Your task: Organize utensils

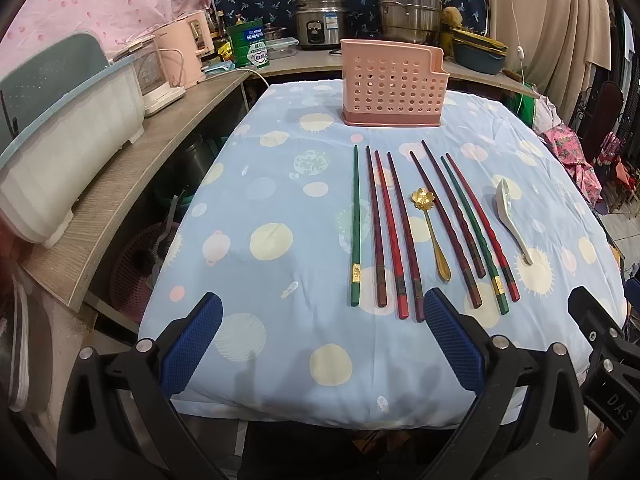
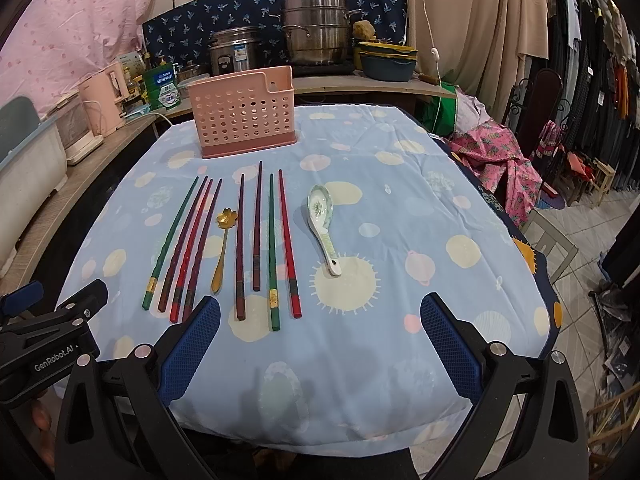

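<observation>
Two grippers hover over the near edge of the table, both with the jaws spread wide and nothing between them. The left gripper (image 1: 320, 340) has its blue pads apart above the blue dotted tablecloth (image 1: 280, 184). Just ahead of its right finger (image 1: 452, 336) lie the thick ends of the eight chopsticks (image 1: 396, 236), side by side in two groups of four, green, dark red and bright red. Between the two groups lies the golden flower spoon (image 1: 431, 232), its bowl pointing away from the gripper. The right gripper (image 2: 320, 340) is beside the left one, and the same chopsticks lie ahead of its left finger (image 2: 192, 344). Ahead, about in the middle of its opening, lies the white ceramic spoon (image 2: 324, 224), apart from the chopsticks. Further ahead, behind all utensils, stands the pink perforated utensil holder (image 2: 244, 120), upright on the cloth. Behind it, on the counter, stand a steel steamer pot (image 2: 316, 28) and a rice cooker (image 2: 234, 52).
</observation>
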A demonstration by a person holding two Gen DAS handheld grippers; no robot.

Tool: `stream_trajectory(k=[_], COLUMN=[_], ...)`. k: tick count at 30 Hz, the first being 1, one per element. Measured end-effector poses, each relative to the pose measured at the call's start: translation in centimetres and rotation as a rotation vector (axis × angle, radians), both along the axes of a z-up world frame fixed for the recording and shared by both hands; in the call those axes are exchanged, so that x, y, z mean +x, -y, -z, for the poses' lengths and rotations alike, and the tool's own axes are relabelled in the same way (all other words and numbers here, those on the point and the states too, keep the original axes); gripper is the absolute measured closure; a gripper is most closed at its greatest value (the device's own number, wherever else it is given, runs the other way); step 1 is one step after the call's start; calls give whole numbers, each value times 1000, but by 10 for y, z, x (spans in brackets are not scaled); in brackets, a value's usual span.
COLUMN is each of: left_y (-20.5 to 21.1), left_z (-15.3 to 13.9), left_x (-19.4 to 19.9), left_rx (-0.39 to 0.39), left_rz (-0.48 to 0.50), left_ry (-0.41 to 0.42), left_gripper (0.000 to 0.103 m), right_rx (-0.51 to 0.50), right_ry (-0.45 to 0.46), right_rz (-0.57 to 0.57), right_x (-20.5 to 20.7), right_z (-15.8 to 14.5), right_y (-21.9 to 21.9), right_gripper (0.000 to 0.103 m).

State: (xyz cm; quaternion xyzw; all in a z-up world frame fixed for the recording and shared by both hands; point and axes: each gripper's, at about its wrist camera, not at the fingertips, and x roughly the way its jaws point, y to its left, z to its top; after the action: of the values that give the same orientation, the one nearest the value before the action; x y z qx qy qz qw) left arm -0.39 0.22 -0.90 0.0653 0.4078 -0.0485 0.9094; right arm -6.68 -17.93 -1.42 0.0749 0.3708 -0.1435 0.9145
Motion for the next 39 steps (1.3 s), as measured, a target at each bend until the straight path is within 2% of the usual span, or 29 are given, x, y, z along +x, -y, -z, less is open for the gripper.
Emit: stream_trajectory(k=[7, 17, 19, 23, 26, 28, 31, 33, 34, 35, 36, 38, 39], left_y=[2, -8, -8, -9, -8, -5, -1, 1, 2, 3, 3, 2, 1], left_z=[10, 53, 61, 79, 80, 79, 77, 76, 75, 74, 74, 73, 72], left_x=[9, 48, 56, 73, 79, 83, 86, 87, 86, 86, 86, 85, 85], left_rx=[-10, 7, 17, 13, 3, -6, -16, -26, -28, -31, -34, -52, -69], left_rz=[8, -29, -31, -35, -28, -19, 9, 25, 32, 40, 45, 52, 58], left_ry=[-46, -141, -148, -191, -173, -172, -170, -173, -174, -174, -174, -181, -188], left_gripper=[7, 7, 10, 21, 22, 26, 37, 49, 51, 57, 65, 75, 83], right_rx=[14, 60, 66, 53, 51, 56, 69, 69, 67, 65, 65, 53, 45], right_ry=[-17, -79, -90, -99, -107, -116, -130, -129, -130, -132, -142, -141, -137], right_rz=[0, 39, 38, 30, 26, 21, 12, 10, 7, 0, -9, -20, -27], right_x=[4, 24, 30, 45, 59, 70, 86, 96, 100, 104, 108, 111, 111], right_z=[12, 38, 43, 51, 58, 63, 71, 74, 76, 78, 81, 84, 84], right_y=[1, 29, 32, 35, 38, 41, 45, 46, 47, 47, 46, 44, 43], right_gripper=[7, 7, 7, 7, 8, 15, 29, 34, 37, 40, 47, 49, 53])
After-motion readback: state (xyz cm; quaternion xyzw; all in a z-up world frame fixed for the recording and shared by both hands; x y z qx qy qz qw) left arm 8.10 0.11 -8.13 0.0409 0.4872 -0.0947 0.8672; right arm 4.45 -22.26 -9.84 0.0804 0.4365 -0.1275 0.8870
